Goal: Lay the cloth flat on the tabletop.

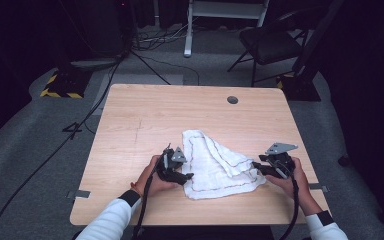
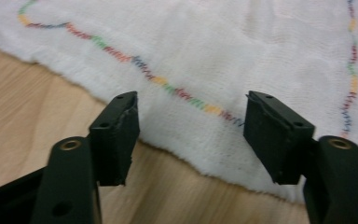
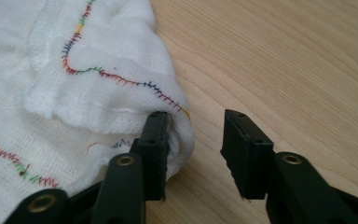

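Observation:
A white cloth (image 1: 215, 162) with a multicoloured stitched hem lies rumpled and partly folded on the wooden table (image 1: 145, 115), near the front. My left gripper (image 1: 186, 176) is at the cloth's left front edge. In the left gripper view its jaws (image 2: 191, 105) stand wide open, with the hem of the cloth (image 2: 223, 51) just ahead of them and nothing pinched. My right gripper (image 1: 256, 168) is at the cloth's right corner. In the right gripper view it (image 3: 196, 119) is open, its left jaw touching the folded corner of the cloth (image 3: 93, 93), which bulges a little into the gap.
A round cable hole (image 1: 232, 99) sits near the table's far edge. Beyond the table stand a dark folding chair (image 1: 270, 42), a white frame leg (image 1: 188, 30) and a yellow-and-black striped base (image 1: 60, 86), with cables on the grey floor. Bare wood surrounds the cloth.

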Demonstrator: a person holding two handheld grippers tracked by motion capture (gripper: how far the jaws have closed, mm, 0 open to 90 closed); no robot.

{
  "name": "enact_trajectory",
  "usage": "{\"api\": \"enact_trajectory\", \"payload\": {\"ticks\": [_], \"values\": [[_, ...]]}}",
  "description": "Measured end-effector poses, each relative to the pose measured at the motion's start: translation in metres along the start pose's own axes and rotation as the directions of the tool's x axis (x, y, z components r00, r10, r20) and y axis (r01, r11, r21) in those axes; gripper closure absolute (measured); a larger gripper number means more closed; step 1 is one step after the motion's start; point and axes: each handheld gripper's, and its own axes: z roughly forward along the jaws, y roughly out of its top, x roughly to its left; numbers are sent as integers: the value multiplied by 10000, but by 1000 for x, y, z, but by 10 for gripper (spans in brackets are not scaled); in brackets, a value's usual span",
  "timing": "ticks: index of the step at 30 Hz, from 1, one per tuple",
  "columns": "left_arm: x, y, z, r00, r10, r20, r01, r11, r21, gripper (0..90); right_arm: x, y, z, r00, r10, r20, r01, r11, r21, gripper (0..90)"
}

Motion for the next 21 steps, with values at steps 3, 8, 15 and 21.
{"api": "enact_trajectory", "payload": {"ticks": [3, 8, 15, 21], "values": [[10, -1, -6, 9989, -371, -284, 362, 9989, -303, 315, 0, 0, -7, 9999, -111, -118, 107, 9993, -361, 519], [33, 8, -10, 9904, -1211, -664, 1152, 9895, -874, 271, 11, 12, -23, 9977, -446, -501, 369, 9887, -1453, 484], [66, 25, 8, 9705, -2144, -1103, 2049, 9745, -913, 247, 53, 26, -6, 9603, -2100, -1839, 1853, 9723, -1427, 462], [84, 36, 29, 9603, -2535, -1168, 2443, 9657, -874, 221, 67, 28, 24, 9407, -2571, -2212, 2478, 9663, -692, 453]]}}
